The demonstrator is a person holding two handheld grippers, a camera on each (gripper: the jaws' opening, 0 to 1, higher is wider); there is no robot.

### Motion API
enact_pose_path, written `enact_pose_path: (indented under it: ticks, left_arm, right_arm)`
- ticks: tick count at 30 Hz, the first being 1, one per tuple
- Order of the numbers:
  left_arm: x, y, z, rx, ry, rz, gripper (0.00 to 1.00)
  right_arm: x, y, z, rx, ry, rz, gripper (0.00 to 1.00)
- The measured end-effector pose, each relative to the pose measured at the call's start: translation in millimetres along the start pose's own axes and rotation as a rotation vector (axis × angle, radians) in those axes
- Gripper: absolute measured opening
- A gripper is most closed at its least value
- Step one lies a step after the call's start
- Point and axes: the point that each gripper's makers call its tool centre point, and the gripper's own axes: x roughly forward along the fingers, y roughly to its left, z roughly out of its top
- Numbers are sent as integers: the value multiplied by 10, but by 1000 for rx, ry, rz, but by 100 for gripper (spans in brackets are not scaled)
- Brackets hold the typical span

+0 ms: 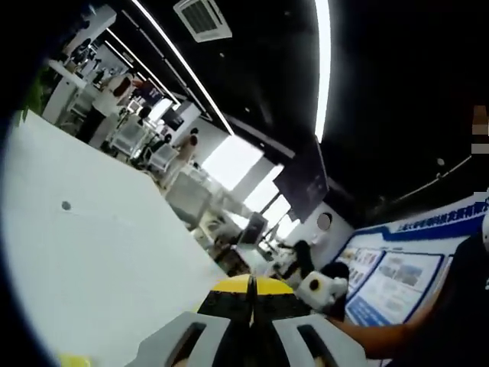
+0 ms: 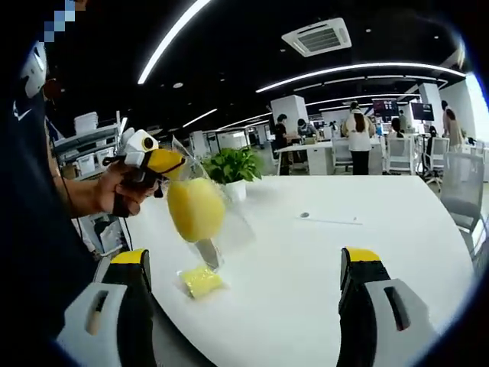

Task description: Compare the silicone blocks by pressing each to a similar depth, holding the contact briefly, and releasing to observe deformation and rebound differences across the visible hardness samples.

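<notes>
Aloft, left gripper (image 2: 164, 163) pinches a clear bag's (image 2: 210, 210) top; right gripper (image 2: 244, 279) gapes wide.
Its yellow silicone block (image 2: 195, 208) looks soft, springy; another (image 2: 201, 281) lies on the white table (image 2: 367, 199).

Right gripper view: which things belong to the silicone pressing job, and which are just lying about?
Job: bagged yellow block, loose yellow block, left claw, right claw.
Lying about: potted plant, office chairs.
</notes>
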Motion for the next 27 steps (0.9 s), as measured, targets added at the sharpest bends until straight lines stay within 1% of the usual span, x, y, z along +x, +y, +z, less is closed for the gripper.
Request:
enact_pose_path:
  ticks: [4, 8, 9, 11, 18, 19, 23, 27]
  left_arm:
    - [25, 94, -89, -12, 13, 12, 0]
    - [48, 170, -176, -63, 9, 2, 0]
    - [51, 188, -189, -90, 4, 2, 0]
    - [58, 249, -232, -105, 4, 8, 0]
    - [115, 355, -455, -144, 35, 19, 0]
    - [123, 357, -491, -163, 40, 19, 0]
    - [166, 348, -588, -155, 59, 18, 0]
    - [194, 403, -695, -147, 73, 29, 0]
  right_arm:
    - [-13, 0, -25, 13, 3, -2, 97]
    - [-13, 8, -54, 23, 5, 0, 97]
    - [-15, 3, -68, 25, 7, 0, 97]
    - [-21, -10, -89, 26, 8, -2, 97]
    - [-78, -13, -148, 41, 14, -17, 97]
    - [-85, -11, -153, 44, 14, -17, 97]
    - [-112, -12, -170, 50, 16, -20, 97]
    - [-137, -8, -176, 57, 14, -26, 97]
